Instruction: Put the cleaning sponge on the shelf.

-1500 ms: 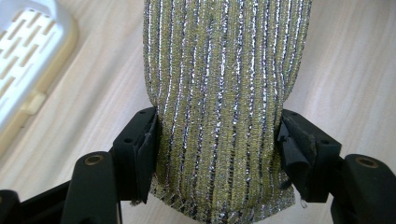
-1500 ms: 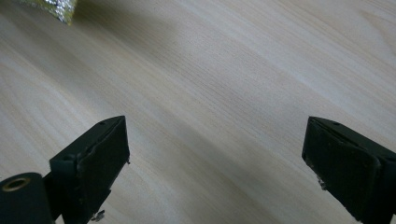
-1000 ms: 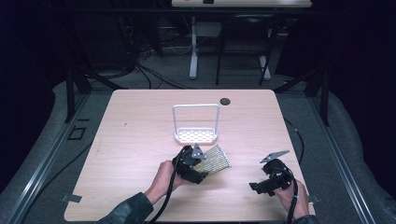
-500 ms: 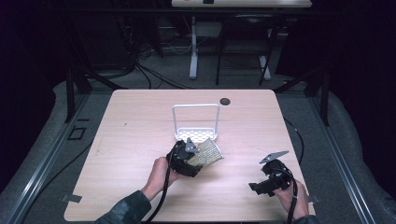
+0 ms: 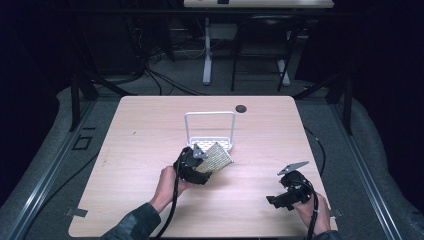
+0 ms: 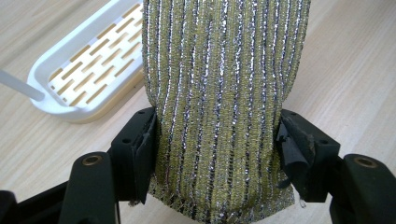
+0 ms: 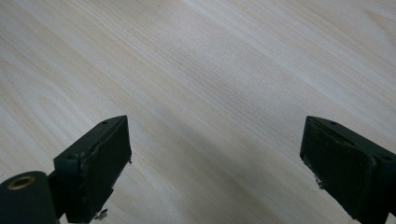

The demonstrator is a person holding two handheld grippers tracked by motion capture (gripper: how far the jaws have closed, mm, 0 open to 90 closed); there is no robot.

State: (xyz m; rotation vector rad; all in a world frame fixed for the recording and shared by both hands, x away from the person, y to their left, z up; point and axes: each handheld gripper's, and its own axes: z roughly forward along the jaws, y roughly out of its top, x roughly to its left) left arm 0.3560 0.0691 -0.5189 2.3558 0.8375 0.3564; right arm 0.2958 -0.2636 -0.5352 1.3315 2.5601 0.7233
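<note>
One soft, light sponge [image 6: 219, 93] sat pinched in my left gripper [image 6: 217, 154], yielding at its sides; my right gripper [image 7: 215, 163] hung spread over the table [image 7: 210, 60].

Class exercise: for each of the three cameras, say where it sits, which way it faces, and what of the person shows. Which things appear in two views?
High view: above the person's side, facing forward and down at the wooden table; forearms, both hands, left hand-held gripper, right hand-held gripper.
Left gripper view: rides that gripper, looking along its jaws clamped on the glittery scouring pad, white slotted rack beyond.
Right gripper view: rides the right gripper, facing bare tabletop between open jaws.
Shared: pad and rack in the high and left views.
</note>
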